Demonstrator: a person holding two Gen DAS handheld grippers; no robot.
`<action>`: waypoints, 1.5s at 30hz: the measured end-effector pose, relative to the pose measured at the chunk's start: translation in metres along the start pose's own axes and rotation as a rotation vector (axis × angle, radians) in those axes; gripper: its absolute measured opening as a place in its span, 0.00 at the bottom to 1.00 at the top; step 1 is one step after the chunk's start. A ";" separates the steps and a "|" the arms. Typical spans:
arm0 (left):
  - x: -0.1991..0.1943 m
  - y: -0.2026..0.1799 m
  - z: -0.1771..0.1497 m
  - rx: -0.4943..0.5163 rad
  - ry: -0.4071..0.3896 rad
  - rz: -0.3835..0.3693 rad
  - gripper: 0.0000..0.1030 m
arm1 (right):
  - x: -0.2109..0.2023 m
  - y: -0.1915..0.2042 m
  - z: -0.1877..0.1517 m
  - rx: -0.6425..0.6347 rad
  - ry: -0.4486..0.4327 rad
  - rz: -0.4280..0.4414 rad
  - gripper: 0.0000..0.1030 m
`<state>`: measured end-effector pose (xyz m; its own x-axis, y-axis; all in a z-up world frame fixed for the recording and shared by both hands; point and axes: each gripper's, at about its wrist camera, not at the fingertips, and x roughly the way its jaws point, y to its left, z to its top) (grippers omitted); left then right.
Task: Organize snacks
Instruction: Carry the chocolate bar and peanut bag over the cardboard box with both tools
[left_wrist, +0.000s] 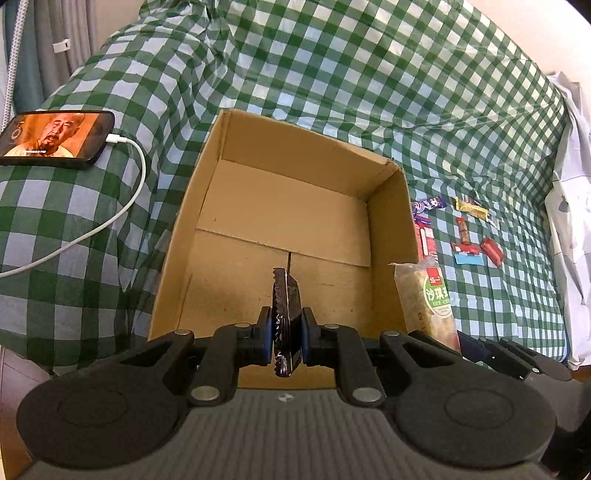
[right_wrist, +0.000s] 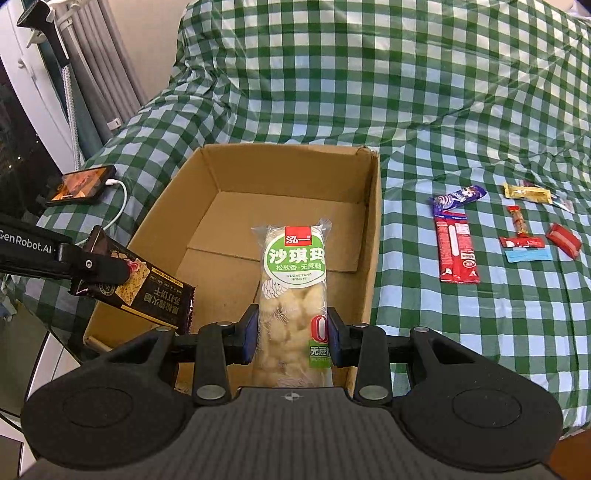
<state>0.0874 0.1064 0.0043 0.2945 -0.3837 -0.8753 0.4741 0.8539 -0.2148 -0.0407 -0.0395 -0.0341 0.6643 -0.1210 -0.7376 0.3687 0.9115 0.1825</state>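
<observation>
An open cardboard box (left_wrist: 384, 236) (right_wrist: 373, 229) sits on the green checked cloth, with nothing inside it. My left gripper (left_wrist: 284, 334) is shut on a dark brown cracker packet (left_wrist: 285, 321), held edge-on over the box's near side. From the right wrist view the same dark packet (right_wrist: 147, 288) hangs at the box's left rim in the left gripper (right_wrist: 107, 266). My right gripper (right_wrist: 291, 338) is shut on a clear sachima pastry pack with a green label (right_wrist: 293, 295), above the box's near edge. That pack (left_wrist: 428, 302) shows beside the box's right wall.
Several small snacks lie on the cloth right of the box: a purple wrapper (right_wrist: 458, 197), a long red packet (right_wrist: 456, 247), a yellow one (right_wrist: 526, 192) and small red ones (right_wrist: 563, 239). A phone (left_wrist: 55, 136) with a white charging cable (left_wrist: 110, 218) rests left of the box.
</observation>
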 end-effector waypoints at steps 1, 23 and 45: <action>0.002 0.000 0.001 0.001 0.001 0.001 0.15 | 0.001 0.000 0.000 -0.001 0.003 0.001 0.37; 0.056 0.011 0.023 -0.011 0.077 0.031 0.15 | 0.052 0.000 0.014 0.008 0.077 0.019 0.37; 0.101 -0.003 0.036 0.023 0.142 0.060 0.15 | 0.090 -0.014 0.019 0.037 0.111 0.006 0.37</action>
<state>0.1462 0.0523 -0.0681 0.2034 -0.2771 -0.9391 0.4782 0.8651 -0.1517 0.0264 -0.0709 -0.0903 0.5914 -0.0693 -0.8034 0.3902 0.8965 0.2099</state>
